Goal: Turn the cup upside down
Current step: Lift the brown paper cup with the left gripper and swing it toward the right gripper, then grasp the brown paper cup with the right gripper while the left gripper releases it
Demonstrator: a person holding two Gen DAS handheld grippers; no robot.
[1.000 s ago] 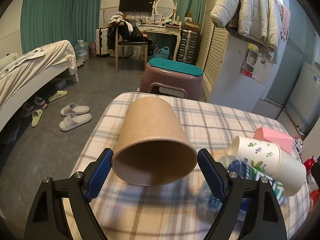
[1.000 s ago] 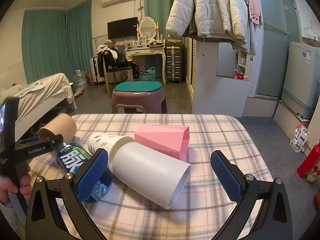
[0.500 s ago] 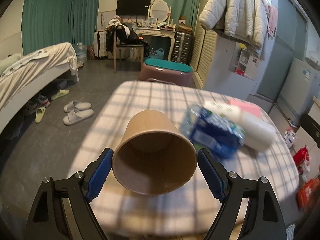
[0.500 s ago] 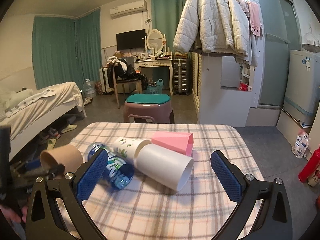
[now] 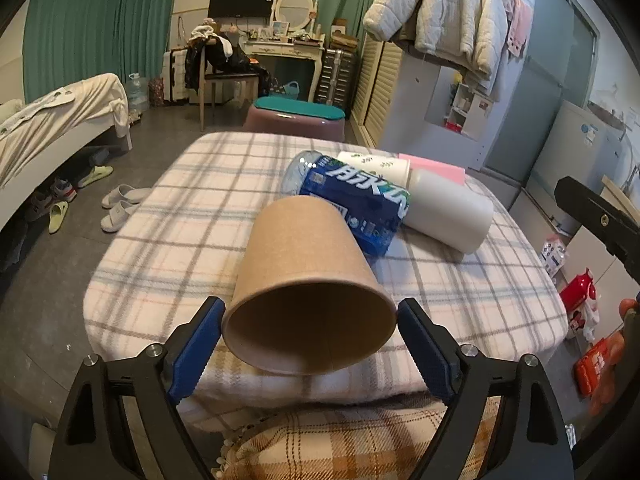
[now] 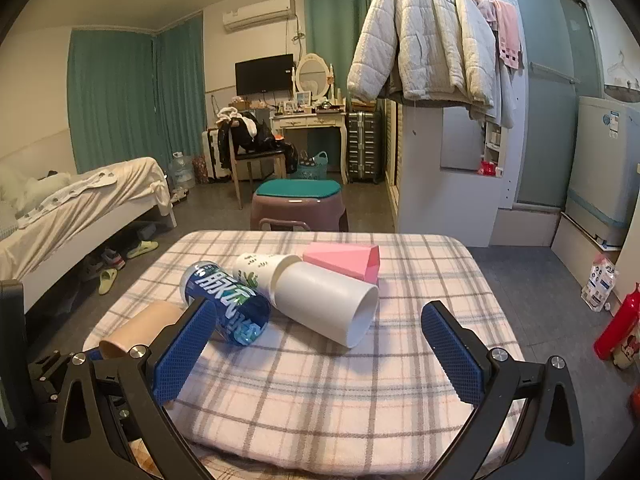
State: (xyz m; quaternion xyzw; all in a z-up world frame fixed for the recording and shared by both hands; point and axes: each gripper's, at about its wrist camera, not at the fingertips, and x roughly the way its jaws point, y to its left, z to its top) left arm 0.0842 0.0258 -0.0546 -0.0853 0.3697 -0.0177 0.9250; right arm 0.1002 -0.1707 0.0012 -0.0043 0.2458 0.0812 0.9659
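— What did we have in the left gripper (image 5: 310, 336)?

— The brown paper cup (image 5: 306, 284), a smooth matte kraft cone lying on its side, its open mouth facing our camera and its narrower base pointing toward the far end of the worktop (image 5: 180, 232). Our jaws were closed on its rim from both sides, the blue ribbed pads (image 5: 196, 352) pressed against the paper. It was held over the near edge of the worktop. As far as we could see into its shadowed inside, it held nothing.

— And the right gripper (image 6: 318, 354)?

— Its jaws stood wide apart and held nothing, hovering over the near part of the worktop. Its pads (image 6: 452, 352) had a fine waffle texture.

— What covered the worktop?

— A soft plaid cloth in pale pink and cream with grey lines, rounded at the corners. On it lay a blue-labelled clear bottle (image 6: 226, 304) on its side, a glossy white cup (image 6: 326, 304) on its side with its mouth toward us and nothing in it, a leaf-printed white cup (image 6: 260, 266) nested against its base, and a faceted pink cup (image 6: 344, 264) tipped over just behind.

— And the room?

— We saw a grey floor, teal curtains (image 6: 112, 96), a bed (image 6: 76, 204) with rumpled cream sheets, a mauve plastic stool (image 6: 298, 206) with a green top, and a quilted white jacket (image 6: 420, 36) hanging high.
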